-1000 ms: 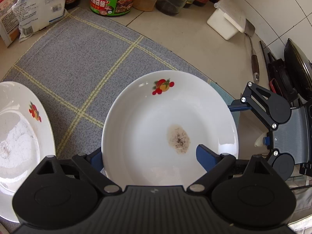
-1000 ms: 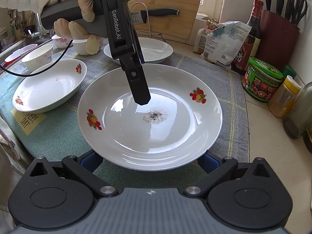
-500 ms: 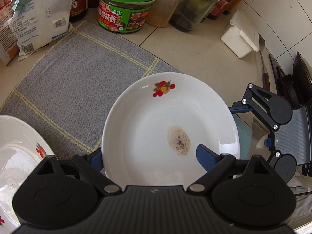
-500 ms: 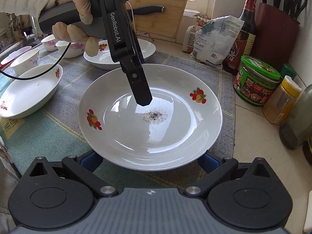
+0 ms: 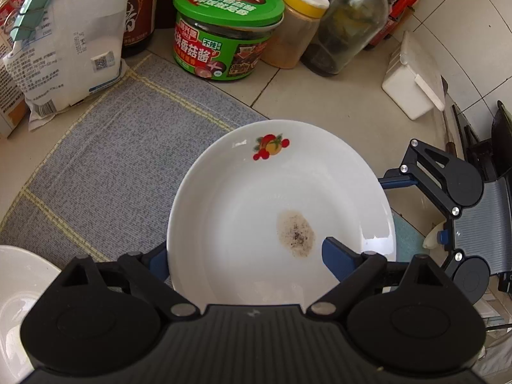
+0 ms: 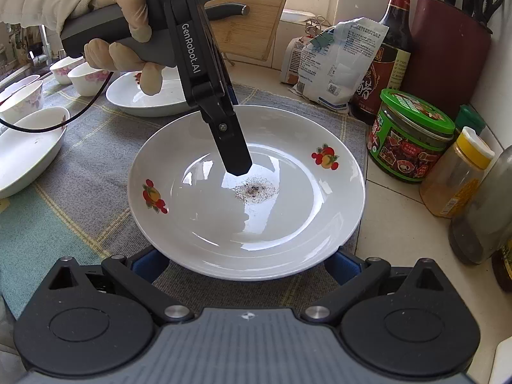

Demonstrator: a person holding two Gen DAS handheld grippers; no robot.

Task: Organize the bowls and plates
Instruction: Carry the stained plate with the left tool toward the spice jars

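A white plate (image 6: 246,211) with fruit prints and a speckled smear at its centre sits over the grey checked cloth (image 5: 105,160), near the cloth's edge by the tiled desk (image 5: 336,102).

The left hand-held gripper (image 5: 243,256) has its jaws set wide, one blue pad under the plate's rim and the other lying on the plate's inner surface. In the right wrist view this finger reaches in from 11 o'clock to just short of the smear, held by a gloved hand (image 6: 124,32). It looks like a hold on the rim, though actual pressing cannot be confirmed.

The right hand-held gripper (image 6: 246,262) has its two blue pads showing at the plate's near edge, at 7 and 5 o'clock, mostly hidden beneath the rim; whether they clamp it cannot be told.

At 12 o'clock from the plate in the left wrist view stands a green-lidded jar (image 5: 224,28), with a yellow-capped bottle (image 5: 294,28) beside it. Other plates and small bowls (image 6: 86,78) lie at 10 o'clock in the right wrist view.
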